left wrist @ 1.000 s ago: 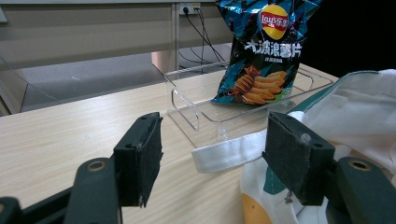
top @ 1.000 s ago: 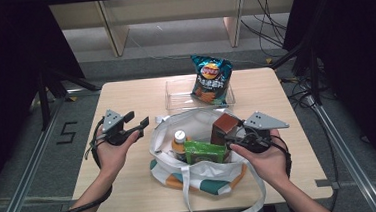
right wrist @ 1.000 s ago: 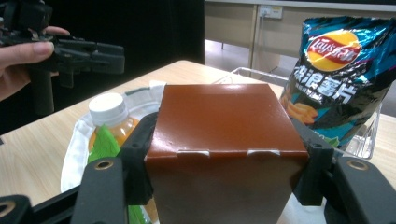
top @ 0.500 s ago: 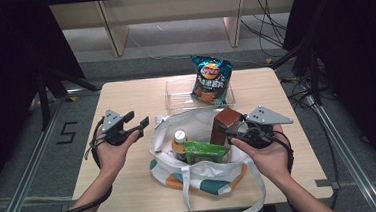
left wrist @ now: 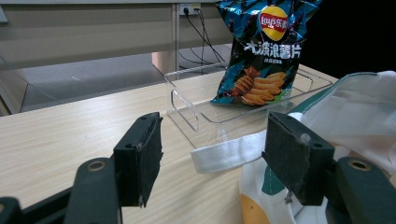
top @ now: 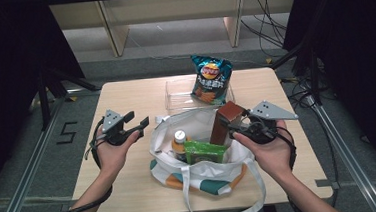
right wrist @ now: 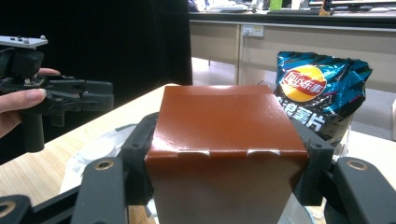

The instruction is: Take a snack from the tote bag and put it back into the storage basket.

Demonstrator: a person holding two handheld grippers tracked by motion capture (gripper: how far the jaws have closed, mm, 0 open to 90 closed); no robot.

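My right gripper [top: 233, 126] is shut on a brown carton [top: 226, 119], held upright over the right side of a white tote bag [top: 200, 173]. In the right gripper view the carton [right wrist: 223, 135] sits between both pads, and the right gripper [right wrist: 224, 158] clamps its sides. Inside the bag stand a bottle with a white cap [top: 179, 138] and a green packet [top: 205, 152]. My left gripper [top: 138, 124] hovers open just left of the bag, holding nothing. In the left gripper view, the left gripper [left wrist: 217, 156] frames the bag's white strap [left wrist: 229, 153] on the table.
A clear plastic tray [top: 174, 101] lies at the table's far middle, with a blue bag of crisps [top: 210, 78] standing in it. The crisps [left wrist: 264, 51] and the tray [left wrist: 187, 114] lie ahead of the left jaws. Bare wooden tabletop [top: 125, 95] stretches to the left.
The right gripper has shifted slightly up and right with the brown carton in it. The left gripper has stayed where it was.
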